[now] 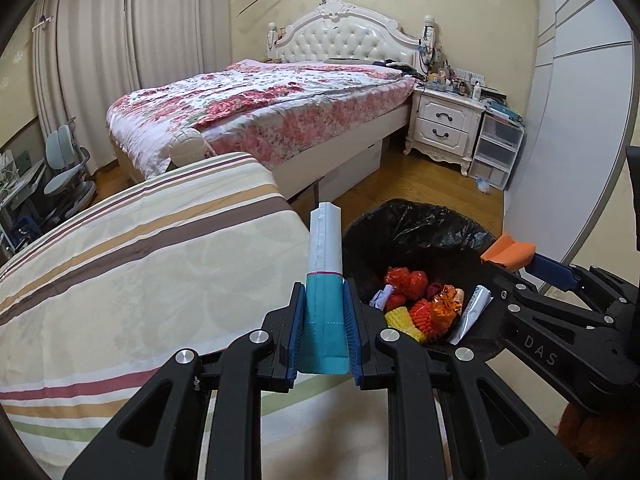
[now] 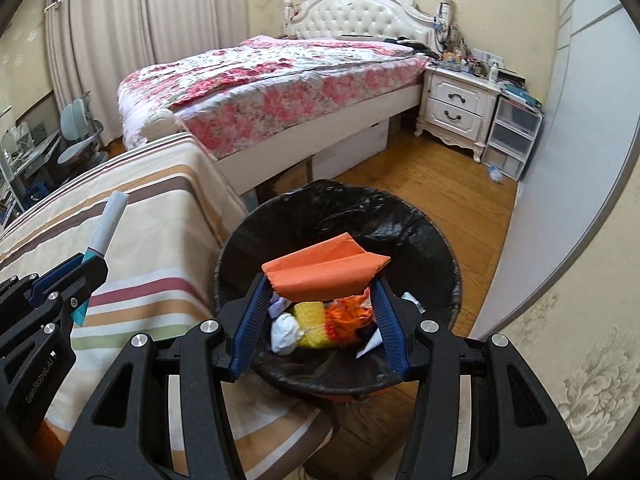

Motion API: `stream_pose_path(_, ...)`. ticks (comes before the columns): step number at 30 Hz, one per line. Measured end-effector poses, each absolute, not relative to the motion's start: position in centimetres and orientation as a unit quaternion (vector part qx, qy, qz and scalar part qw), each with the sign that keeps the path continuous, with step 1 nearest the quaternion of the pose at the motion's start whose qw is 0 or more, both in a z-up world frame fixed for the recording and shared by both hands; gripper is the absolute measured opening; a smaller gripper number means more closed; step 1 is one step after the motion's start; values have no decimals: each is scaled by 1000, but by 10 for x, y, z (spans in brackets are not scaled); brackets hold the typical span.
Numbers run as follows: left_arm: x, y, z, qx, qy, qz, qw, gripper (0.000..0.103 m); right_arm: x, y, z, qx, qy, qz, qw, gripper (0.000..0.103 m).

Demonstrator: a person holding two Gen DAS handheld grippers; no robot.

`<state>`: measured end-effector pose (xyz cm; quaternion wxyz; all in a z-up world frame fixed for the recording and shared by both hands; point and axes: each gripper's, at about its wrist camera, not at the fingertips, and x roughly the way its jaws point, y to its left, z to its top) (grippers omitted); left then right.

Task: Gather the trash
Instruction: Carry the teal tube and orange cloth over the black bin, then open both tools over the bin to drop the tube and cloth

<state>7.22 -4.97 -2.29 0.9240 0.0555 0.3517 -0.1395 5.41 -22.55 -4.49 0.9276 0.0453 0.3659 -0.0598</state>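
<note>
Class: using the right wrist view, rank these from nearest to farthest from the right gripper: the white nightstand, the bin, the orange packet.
1. orange packet, clamped in the right gripper.
2. bin, directly below.
3. white nightstand, far right, beside the bed.

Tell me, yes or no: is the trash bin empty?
No, the trash bin already holds wrappers and crumpled paper at its bottom.

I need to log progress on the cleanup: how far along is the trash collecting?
Done: several crumpled wrappers already lie in the black-lined bin. In hand: the right gripper holds an orange folded paper over the bin, and the left gripper holds a teal-and-white packet above the striped bedding beside it. Left: dropping both in; a small scrap lies on the floor by the drawers.
</note>
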Motion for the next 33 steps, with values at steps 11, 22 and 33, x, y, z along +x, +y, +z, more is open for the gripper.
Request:
stream_pose_path(11,103,-89,-28,75,354,-146,921,20,77,-255,-50,63,369,-78,924,51)
stream_pose_path(22,121,-108,-33,89,360,-148,917,21,95,-267,-55,70,377,-85,920,51)
stream_pose_path(33,124,-113,-38,94,364,-137,916,52,98,-273,-62,77,382,-96,916,61)
